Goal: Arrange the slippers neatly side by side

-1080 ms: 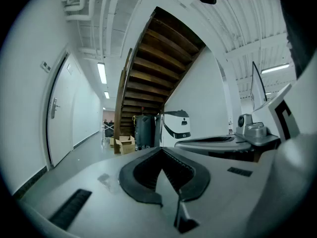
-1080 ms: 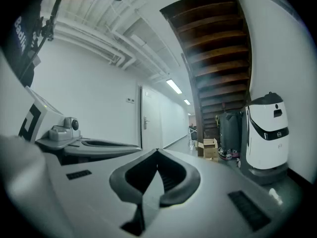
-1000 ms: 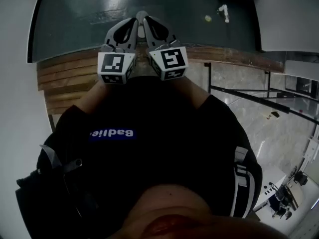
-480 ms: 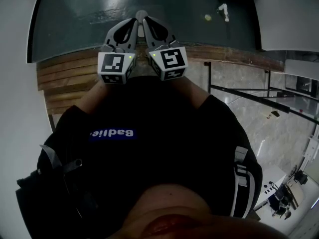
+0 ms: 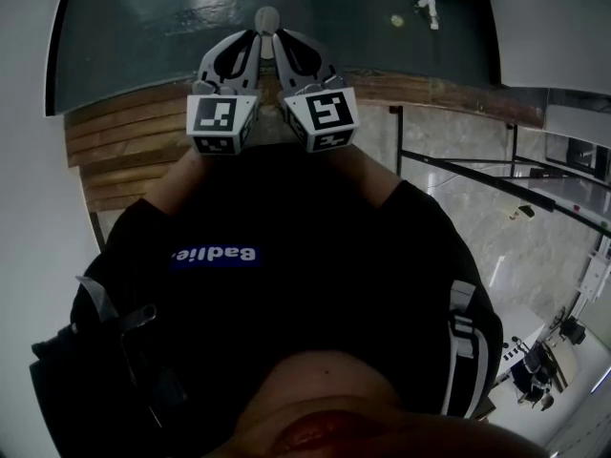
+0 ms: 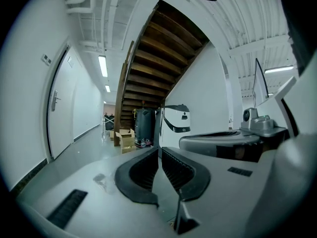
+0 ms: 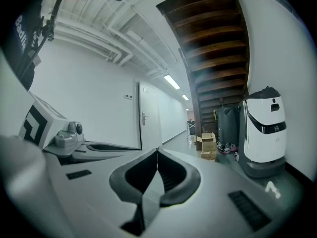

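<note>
Two grippers are held up close in front of the person's chest, just beside each other. The left gripper [image 5: 253, 38] has its jaws pressed together with nothing between them, and its own view shows this clearly. The right gripper [image 5: 280, 38] is clenched in the same way and is also empty. Both point away from the body, toward a corridor with a wooden staircase [image 6: 158, 58], some cardboard boxes [image 6: 125, 137] and a white machine [image 7: 265, 128] on the far side.

No slipper appears in any view. The head view shows mostly the dark shirt and a strip of dark floor [image 5: 143, 27] at the far edge, so I cannot tell where the slippers are.

I judge that the work on the slippers has not begun, so the step in hand is to find them. To do it well, the person should probably look lower and wider over the floor until both slippers are seen together. The jaws must be released before reaching down, because shut jaws can only push. Each slipper is likely best taken at a firm edge, one per gripper, and it helps to choose in advance the line on which the two will lie with their toes pointing the same way.
</note>
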Demonstrator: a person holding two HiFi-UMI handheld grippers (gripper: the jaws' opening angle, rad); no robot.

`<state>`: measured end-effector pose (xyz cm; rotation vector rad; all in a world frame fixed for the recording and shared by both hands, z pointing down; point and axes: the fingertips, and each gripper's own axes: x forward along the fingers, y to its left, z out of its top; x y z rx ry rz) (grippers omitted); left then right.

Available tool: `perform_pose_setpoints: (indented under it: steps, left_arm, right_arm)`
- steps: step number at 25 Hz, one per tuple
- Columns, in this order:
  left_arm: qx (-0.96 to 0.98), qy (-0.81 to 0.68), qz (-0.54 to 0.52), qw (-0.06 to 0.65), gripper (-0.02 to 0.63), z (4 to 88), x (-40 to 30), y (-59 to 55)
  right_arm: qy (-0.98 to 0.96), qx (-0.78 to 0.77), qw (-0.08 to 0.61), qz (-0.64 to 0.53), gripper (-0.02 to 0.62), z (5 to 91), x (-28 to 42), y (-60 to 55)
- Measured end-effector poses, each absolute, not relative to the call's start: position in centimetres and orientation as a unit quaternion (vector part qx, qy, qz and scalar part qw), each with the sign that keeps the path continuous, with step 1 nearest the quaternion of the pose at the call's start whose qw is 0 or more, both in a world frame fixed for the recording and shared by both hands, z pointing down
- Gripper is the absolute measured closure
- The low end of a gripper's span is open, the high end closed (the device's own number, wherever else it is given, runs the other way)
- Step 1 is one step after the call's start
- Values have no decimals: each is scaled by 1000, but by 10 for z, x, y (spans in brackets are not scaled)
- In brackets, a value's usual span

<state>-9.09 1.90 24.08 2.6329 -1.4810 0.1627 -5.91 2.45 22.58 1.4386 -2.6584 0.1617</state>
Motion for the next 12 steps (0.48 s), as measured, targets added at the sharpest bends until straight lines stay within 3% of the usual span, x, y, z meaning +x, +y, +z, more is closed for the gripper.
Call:
perform_pose_setpoints:
  steps: [12]
  left_arm:
    - [872,-477,92,66,560,267,-63,19]
  right_arm:
    - [-881,465,61,65,595,237,-34,28]
